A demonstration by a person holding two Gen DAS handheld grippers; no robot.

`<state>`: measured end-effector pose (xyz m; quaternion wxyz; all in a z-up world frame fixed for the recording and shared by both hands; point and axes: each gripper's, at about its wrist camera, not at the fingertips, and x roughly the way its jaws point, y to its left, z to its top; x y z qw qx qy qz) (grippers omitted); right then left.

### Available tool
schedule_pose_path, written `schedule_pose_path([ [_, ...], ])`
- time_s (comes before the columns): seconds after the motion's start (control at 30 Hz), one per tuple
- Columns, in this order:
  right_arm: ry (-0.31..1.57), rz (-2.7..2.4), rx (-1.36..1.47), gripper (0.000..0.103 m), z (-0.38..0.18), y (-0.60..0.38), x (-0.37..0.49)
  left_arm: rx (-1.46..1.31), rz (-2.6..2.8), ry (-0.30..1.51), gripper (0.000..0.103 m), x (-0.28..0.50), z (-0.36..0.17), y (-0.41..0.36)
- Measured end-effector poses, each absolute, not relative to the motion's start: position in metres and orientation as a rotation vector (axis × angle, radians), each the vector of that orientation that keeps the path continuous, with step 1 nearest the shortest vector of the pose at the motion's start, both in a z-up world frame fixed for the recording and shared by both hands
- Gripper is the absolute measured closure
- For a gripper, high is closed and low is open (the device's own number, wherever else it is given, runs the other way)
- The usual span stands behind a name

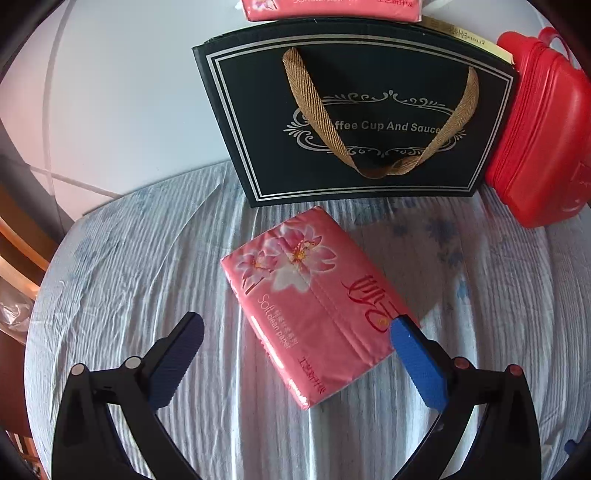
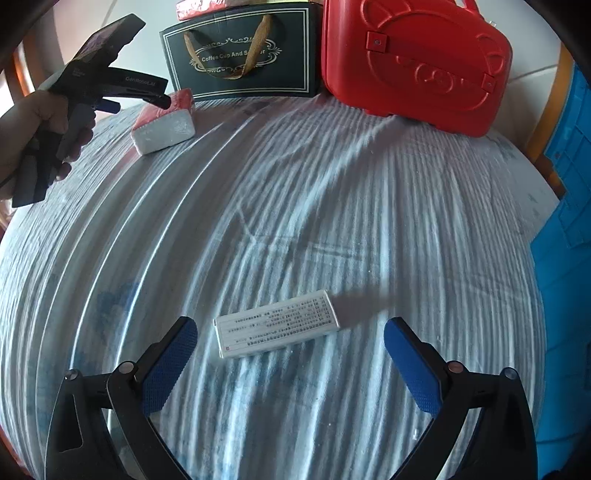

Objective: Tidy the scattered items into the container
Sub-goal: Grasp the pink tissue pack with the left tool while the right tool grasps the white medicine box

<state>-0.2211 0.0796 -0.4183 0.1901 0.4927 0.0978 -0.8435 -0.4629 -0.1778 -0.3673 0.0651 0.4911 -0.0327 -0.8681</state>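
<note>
Pink plastic wraps the tissue pack that lies flat on the crinkled pale-blue striped cloth covering the surface, between the spread fingers of the left claw. That claw stands wide apart and holds nothing; its right blue pad overlaps the pack's near right corner in the left wrist view, though whether it touches cannot be told. The pack's long axis runs diagonally, from near right to far left, its flower print at the far end. "Soft clean paper" reads along its left edge, beside large red script.

Closer to the other hand, a small white box lies flat on the same cloth between the fingers of the right claw, which is likewise wide apart and empty. The box's long axis runs roughly crosswise, its right end tilted slightly farther away; its top carries rows of fine print too small to read.

Farther back, a black gift bag with tan ribbon handles stands upright, lettered "Coffee Cup And Saucer" inside a silver scroll frame. A second pink pack rests on top of the bag. Just beside the bag's right side leans a red hard case embossed with a cartoon figure. A person's hand grips the left tool at the far left.
</note>
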Motion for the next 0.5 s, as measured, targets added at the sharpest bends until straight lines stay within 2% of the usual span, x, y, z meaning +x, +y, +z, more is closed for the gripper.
schedule_pose_path([
  [0.13, 0.302, -2.364, 1.368, 0.000, -0.421, 0.073, -0.227, 1.496, -2.618, -0.046, 0.000, -0.474, -0.372, -0.167],
  [0.4, 0.339, -2.327, 1.373, 0.001, -0.429, 0.065, -0.228, 1.526, -2.512, -0.105, 0.000, -0.492, -0.391, -0.155],
  [0.47, 0.345, -2.320, 1.382, 0.007, -0.432, 0.065, -0.227, 1.517, -2.530, -0.138, 0.002, -0.489, -0.392, -0.153],
  [0.5, 0.348, -2.317, 1.391, 0.016, -0.434, 0.066, -0.227, 1.507, -2.545, -0.154, 0.005, -0.486, -0.391, -0.153],
])
